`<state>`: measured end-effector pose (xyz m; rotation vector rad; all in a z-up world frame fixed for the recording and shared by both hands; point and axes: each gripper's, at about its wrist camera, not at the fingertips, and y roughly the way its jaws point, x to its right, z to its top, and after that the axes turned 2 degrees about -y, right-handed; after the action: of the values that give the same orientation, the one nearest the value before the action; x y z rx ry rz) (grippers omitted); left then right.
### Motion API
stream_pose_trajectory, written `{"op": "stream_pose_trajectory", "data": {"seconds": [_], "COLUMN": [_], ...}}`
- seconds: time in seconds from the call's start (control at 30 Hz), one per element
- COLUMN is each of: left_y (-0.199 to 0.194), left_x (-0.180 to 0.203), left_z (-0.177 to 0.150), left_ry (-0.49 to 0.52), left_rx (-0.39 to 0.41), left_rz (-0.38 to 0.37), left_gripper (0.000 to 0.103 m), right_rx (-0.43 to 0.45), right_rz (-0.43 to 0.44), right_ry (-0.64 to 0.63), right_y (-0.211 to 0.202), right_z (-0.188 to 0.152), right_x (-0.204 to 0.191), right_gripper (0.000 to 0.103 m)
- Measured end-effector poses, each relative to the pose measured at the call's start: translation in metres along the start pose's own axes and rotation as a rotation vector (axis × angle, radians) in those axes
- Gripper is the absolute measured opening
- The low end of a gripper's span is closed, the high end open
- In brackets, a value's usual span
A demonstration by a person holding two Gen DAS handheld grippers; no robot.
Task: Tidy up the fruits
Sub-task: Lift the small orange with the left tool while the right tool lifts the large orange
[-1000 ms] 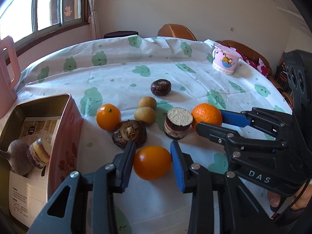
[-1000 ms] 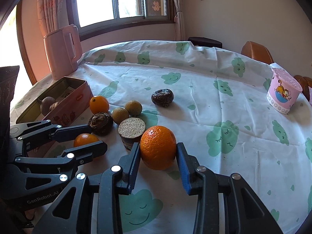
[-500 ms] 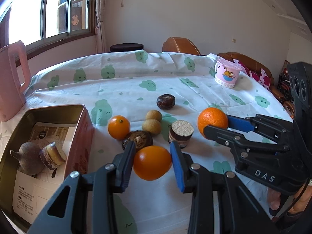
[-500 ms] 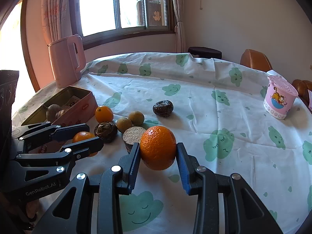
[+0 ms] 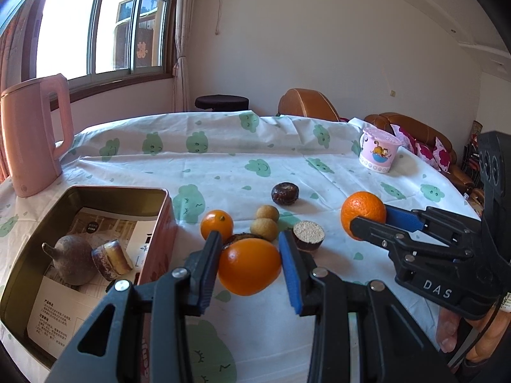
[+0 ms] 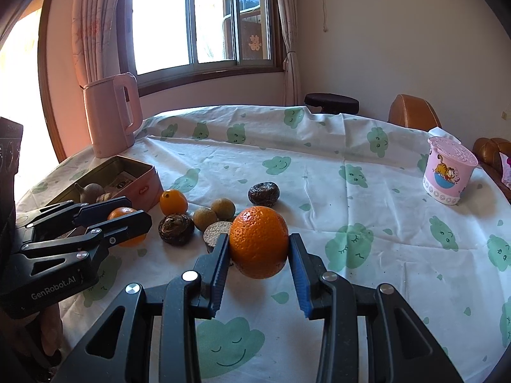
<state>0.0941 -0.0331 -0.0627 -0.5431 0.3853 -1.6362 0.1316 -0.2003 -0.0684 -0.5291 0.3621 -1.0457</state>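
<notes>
The left gripper (image 5: pixel 249 266) is clamping a smooth orange (image 5: pixel 249 266) between its pads, holding it above the cloth just right of the tin box (image 5: pixel 95 191) — the right gripper (image 6: pixel 259 249) is likewise pinching a pebbled orange (image 6: pixel 258 242), farther right of that box. Beyond the box's right wall, a small tangerine (image 5: pixel 216 225), two tan longans (image 5: pixel 265 223) and dark fruits (one cut open) are sitting on the tablecloth (image 5: pixel 223 159) — a pink kettle (image 5: pixel 33 134) is standing behind the box.

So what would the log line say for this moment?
left tongs: gripping smooth orange | right tongs: gripping bumpy orange | both lifted | tin: open
</notes>
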Motion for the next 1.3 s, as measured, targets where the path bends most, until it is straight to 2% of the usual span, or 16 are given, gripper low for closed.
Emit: {"op": "stream_pose_trajectory", "data": {"seconds": [0.33,1.3], "left_y": [-0.012,-0.027], "left_x": [-0.005,-0.004], "left_z": [0.000,-0.002], "left_ry": [-0.025,-0.017], "left_rx": [0.072,0.156], "left_rz": [0.034,0.076], "left_gripper": [0.039,0.039], "right_rx": [0.046,0.145], "right_rz": [-0.006,-0.037], "right_ry": [-0.004,-0.011], "right_y": [-0.009,-0.028], "right_z": [-0.001,-0.003], "right_x": [-0.001,-0.002], "right_gripper": [0.039,0.039]}}
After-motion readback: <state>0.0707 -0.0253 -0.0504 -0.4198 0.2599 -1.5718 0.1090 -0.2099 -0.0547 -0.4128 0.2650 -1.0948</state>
